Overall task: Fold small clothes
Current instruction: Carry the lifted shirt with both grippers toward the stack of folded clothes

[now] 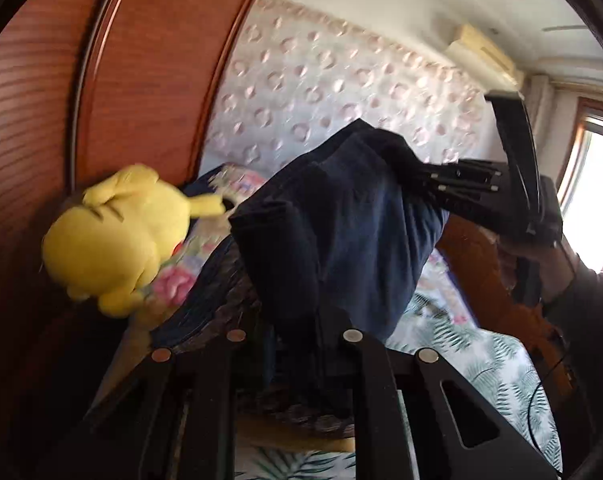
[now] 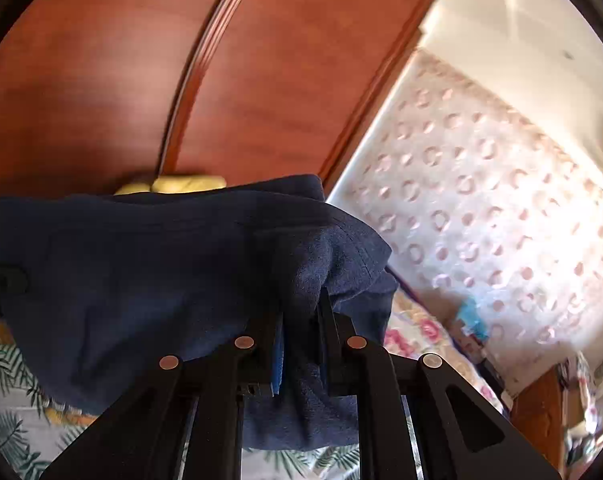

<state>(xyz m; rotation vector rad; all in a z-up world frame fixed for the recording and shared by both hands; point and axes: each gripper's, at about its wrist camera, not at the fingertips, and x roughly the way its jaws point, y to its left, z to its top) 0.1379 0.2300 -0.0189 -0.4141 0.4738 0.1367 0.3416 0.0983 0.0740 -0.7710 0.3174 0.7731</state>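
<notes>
Holding a dark navy soft-knit garment (image 1: 341,216) in the air above the leaf-print bedsheet (image 1: 497,364), the left gripper (image 1: 293,344) and right gripper (image 2: 301,320) each pinch an edge. By my judgement no fold is finished; laying flat and folding remain.

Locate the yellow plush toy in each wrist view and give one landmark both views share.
Left wrist view: the yellow plush toy lies at left-centre, fully visible against the wooden panel, left of the navy garment.
Right wrist view: only a yellow sliver peeks over the garment's top edge, left of centre.
Shared landmark: the white wall with pink circles.
</notes>
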